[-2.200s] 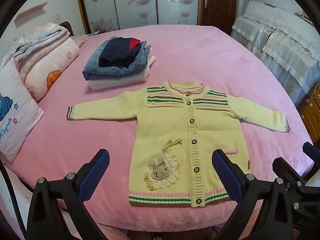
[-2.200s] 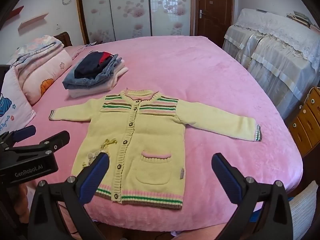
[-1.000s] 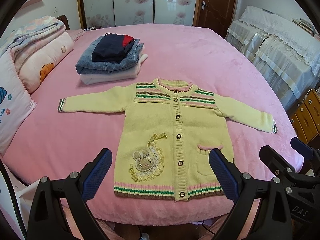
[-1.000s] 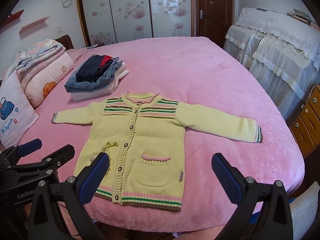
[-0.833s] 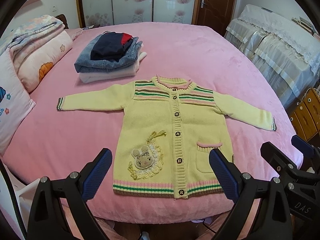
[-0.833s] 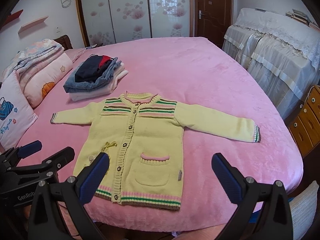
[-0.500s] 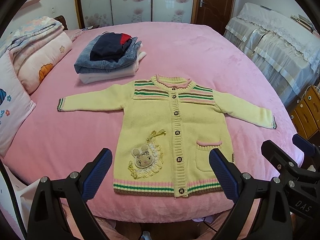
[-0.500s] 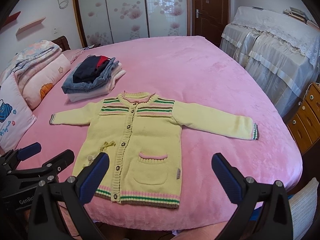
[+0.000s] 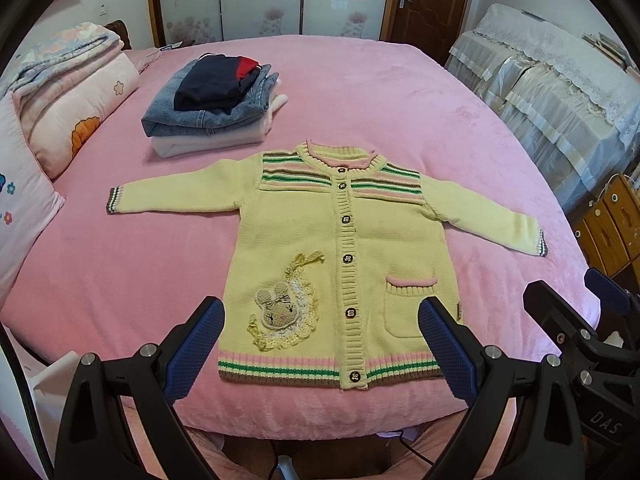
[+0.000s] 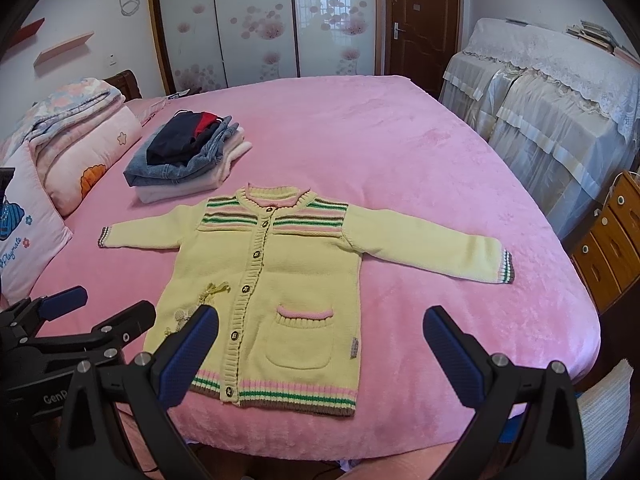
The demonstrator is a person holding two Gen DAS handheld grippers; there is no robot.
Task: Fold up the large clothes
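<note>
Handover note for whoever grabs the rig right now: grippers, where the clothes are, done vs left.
Left gripper: open, empty, off the near bed edge, short of the hem.
Right gripper: open, empty, same standoff.
Yellow cardigan: flat on the pink bed, buttoned, front up, both sleeves spread out, unfolded.
Folded stack: beyond the cardigan's left sleeve, jeans with a dark garment on top.
Done: cardigan laid out.
Left: fold sleeves in, fold body, probably add it to the stack.
</note>
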